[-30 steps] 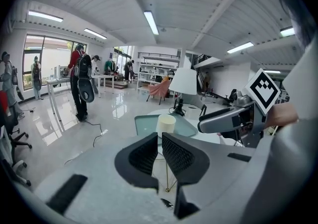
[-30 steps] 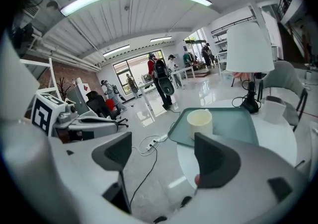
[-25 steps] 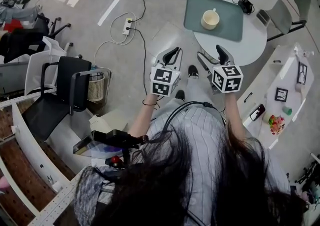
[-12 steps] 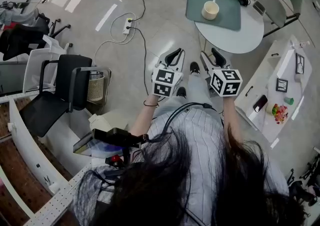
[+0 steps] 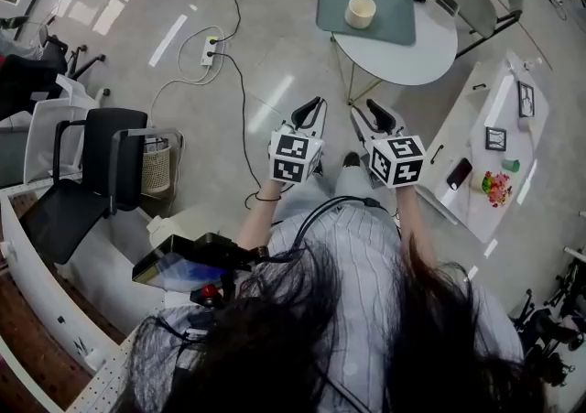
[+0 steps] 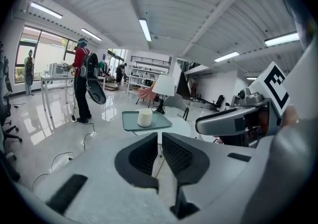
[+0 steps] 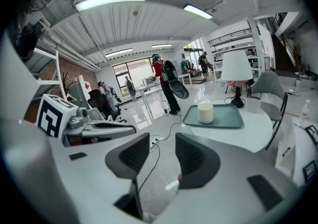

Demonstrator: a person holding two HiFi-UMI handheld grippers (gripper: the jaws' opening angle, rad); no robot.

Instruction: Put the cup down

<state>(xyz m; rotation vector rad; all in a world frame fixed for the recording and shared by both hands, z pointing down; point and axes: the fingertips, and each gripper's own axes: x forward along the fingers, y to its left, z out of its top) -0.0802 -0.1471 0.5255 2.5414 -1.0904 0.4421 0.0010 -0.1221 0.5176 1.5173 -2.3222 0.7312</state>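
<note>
1. Looking down, we find the cup upright on the green tray on the round white table. Neither gripper touches it, so we judge the putting-down done.
2. Our left gripper has its jaws all but together, with only a slit between them and nothing in it.
3. Our right gripper has just been closing its jaws; they stand somewhat apart with nothing held between them.
4. The cup lies well apart from both grippers, at about twelve o'clock of the right and one o'clock of the left. We judge the right slightly nearer, should any further move be wanted.
</note>
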